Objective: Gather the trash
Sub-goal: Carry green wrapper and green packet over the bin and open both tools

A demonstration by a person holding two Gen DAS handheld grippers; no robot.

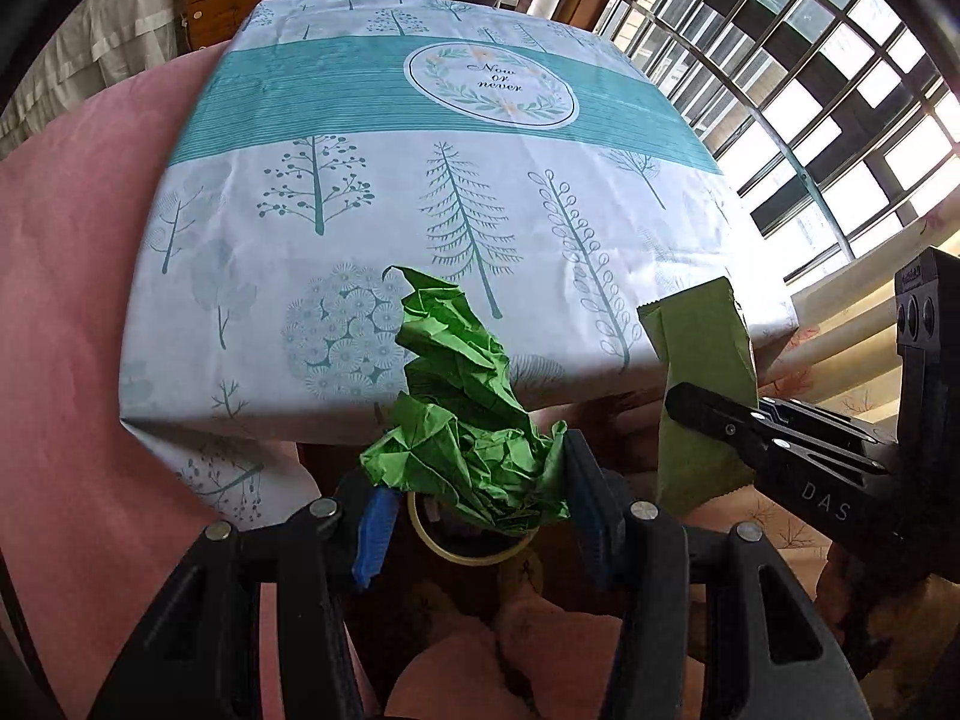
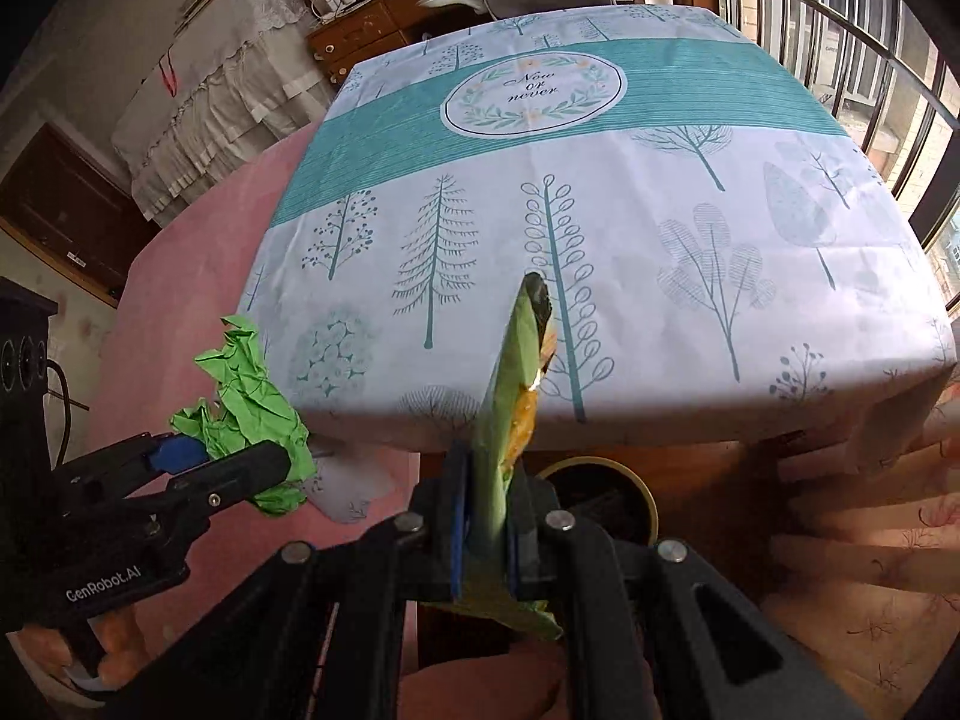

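The left hand-held gripper (image 1: 474, 480) is clamped on light, springy crumpled paper (image 1: 462, 396), the right hand-held gripper (image 2: 486, 510) on a thin, slippery wrapper (image 2: 516, 372), both just above a bin (image 2: 600, 498) below the bench (image 2: 600, 210) edge.

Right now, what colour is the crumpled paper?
Bright green crumpled paper, clearest in the left wrist view.

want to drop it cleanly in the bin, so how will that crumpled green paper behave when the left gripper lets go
The crumpled green paper looks light and springy: its creased folds may puff out once the left gripper opens. It probably falls slowly and may drift rather than drop straight toward the bin below. It seems unlikely to break.
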